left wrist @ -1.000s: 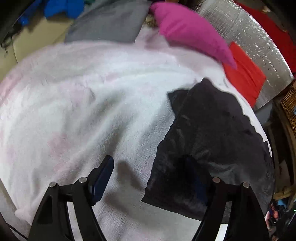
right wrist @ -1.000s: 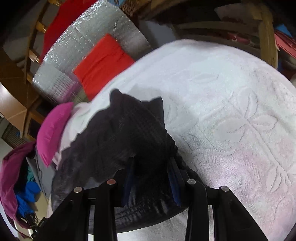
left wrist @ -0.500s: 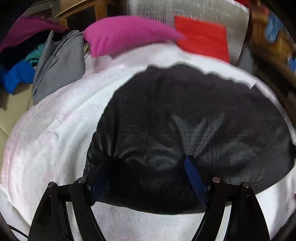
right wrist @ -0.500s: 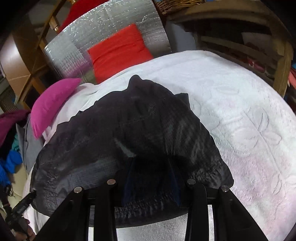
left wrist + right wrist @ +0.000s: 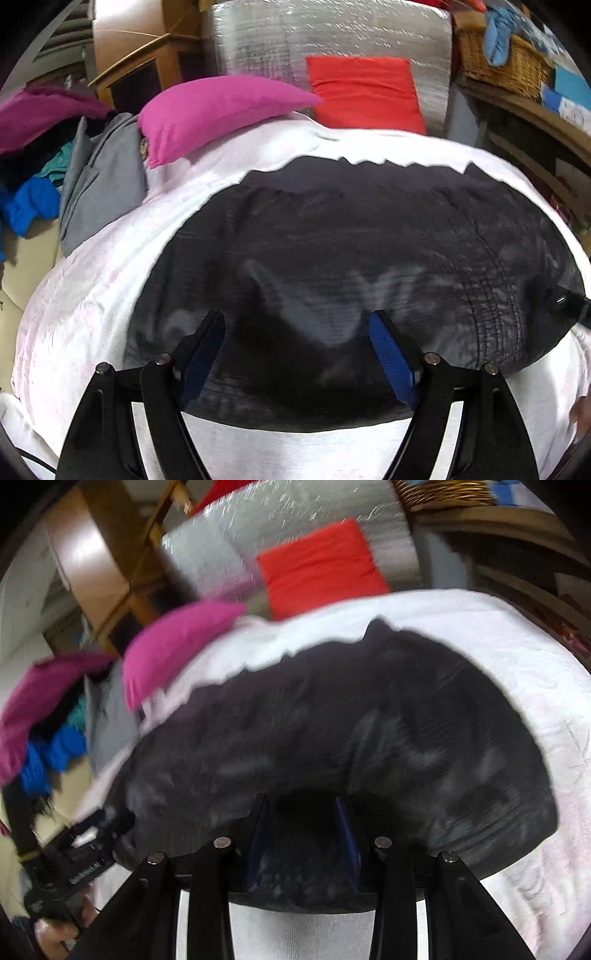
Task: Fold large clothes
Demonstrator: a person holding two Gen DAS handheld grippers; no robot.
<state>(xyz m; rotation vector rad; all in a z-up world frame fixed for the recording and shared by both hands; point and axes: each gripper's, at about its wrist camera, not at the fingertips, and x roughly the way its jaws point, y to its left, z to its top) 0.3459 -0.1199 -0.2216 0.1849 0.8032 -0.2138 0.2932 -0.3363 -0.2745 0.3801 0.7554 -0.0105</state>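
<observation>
The large black, finely gridded, slightly shiny garment (image 5: 369, 240) lies spread over the white textured bedspread with faint pink flower patterns (image 5: 74, 295), directly ahead of both tongs and reaching under their tips. The left gripper (image 5: 297, 325) stands spread wide, its blue-padded fingers (image 5: 391, 358) over the garment's near hem; cloth lies between them, but the pads do not press on it. The right gripper (image 5: 303, 808) is much narrower, and a dark bunch of the garment's gathered hem sits between its blue pads; the view is blurred, so it seems pinched there rather than plainly so. In the right wrist view the left gripper's black body, with a hand (image 5: 55, 938) on it, shows at the lower left beside the garment's edge. Beyond the garment, ahead of the tongs and to their left, a magenta pillow (image 5: 221, 110) rests on the bedspread, and a folded red cloth (image 5: 362, 92) leans on a silver quilted foil panel (image 5: 332, 33). Far left lies a grey garment (image 5: 99, 177) beside a blue one (image 5: 33, 206).
</observation>
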